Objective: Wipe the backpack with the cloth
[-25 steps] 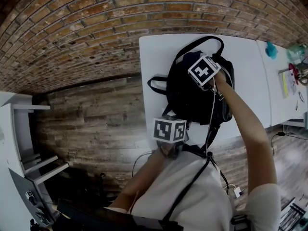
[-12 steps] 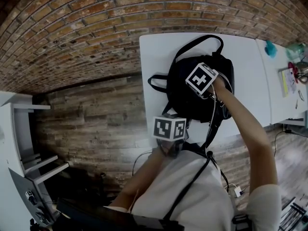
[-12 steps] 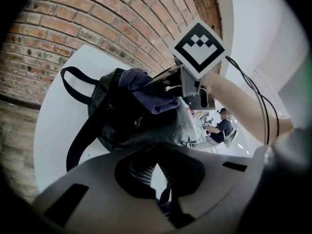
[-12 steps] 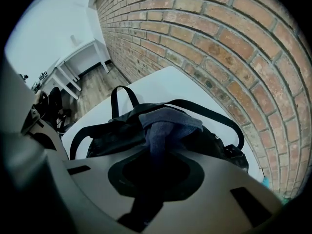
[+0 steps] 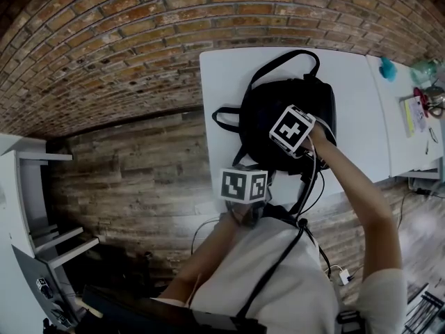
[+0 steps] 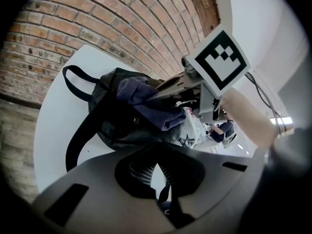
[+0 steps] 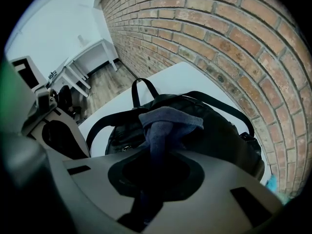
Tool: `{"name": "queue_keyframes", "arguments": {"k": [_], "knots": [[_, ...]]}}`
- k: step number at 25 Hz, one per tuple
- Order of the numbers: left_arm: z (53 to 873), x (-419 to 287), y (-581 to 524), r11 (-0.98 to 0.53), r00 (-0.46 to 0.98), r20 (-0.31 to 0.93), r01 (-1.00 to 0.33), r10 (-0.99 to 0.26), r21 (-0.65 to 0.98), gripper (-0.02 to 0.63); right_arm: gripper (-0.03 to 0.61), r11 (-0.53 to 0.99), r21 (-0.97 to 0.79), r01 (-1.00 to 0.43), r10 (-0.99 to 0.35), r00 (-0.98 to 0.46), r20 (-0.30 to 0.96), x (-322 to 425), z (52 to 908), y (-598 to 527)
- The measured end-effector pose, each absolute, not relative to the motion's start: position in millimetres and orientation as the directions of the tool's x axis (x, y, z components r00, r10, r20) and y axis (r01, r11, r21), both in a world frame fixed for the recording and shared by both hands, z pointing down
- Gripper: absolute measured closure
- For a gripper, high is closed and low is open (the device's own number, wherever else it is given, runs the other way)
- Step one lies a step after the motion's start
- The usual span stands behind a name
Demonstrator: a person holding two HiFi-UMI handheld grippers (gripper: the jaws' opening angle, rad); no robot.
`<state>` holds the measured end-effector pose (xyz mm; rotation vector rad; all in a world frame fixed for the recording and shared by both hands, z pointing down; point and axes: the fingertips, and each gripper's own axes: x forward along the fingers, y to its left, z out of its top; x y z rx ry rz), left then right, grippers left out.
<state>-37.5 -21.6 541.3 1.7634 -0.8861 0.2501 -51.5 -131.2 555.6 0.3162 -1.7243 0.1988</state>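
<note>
A black backpack (image 5: 268,113) lies flat on the white table (image 5: 222,82), its carry loop pointing away from me. My right gripper (image 5: 292,129) hovers over the bag's near half, shut on a blue-grey cloth (image 7: 165,123) that folds onto the bag's top surface; the same cloth (image 6: 146,99) shows in the left gripper view. My left gripper (image 5: 245,185) sits at the table's near edge by the bag's bottom. In its own view the left gripper (image 6: 163,199) is shut on a thin black backpack strap (image 6: 165,191) between the mesh shoulder straps.
A teal object (image 5: 389,69) and some papers (image 5: 415,115) lie on the adjoining table to the right. A brick wall runs behind the table. Wooden floor and a white shelf unit (image 5: 28,186) are on the left. A cable (image 5: 306,179) trails from the right gripper.
The right gripper has dragged the cloth over the backpack toward me, from the bag's far half to its near half. The left gripper has stayed put.
</note>
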Motion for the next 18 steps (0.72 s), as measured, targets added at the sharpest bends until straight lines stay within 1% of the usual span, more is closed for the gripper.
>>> {"name": "queue_keyframes", "arguments": {"k": [4,9,11,14,18], "knots": [[542,-35,-20,-0.128,0.700,0.563,-0.669,-0.440,0.732,0.612,0.532,0.943,0.032,-0.331,-0.089,-0.158,0.983,-44,555,-118],[541,-32,-17,-0.129,0.702,0.563,-0.668,-0.435,0.733,0.612,0.532,0.954,0.022,-0.299,-0.085,-0.198,0.976,-46,549,-104],[541,-31,-17,-0.130,0.702,0.564,-0.669,-0.435,0.732,0.612,0.532,0.955,-0.011,-0.297,-0.058,-0.223,0.973,-47,549,-93],[541,-32,-17,-0.130,0.700,0.563,-0.670,-0.438,0.731,0.612,0.532,0.945,-0.076,-0.318,0.011,-0.201,0.980,-39,550,-69],[542,-31,-17,-0.128,0.698,0.565,-0.671,-0.440,0.730,0.612,0.532,0.950,-0.084,-0.301,0.018,-0.216,0.976,-37,550,-58]]}}
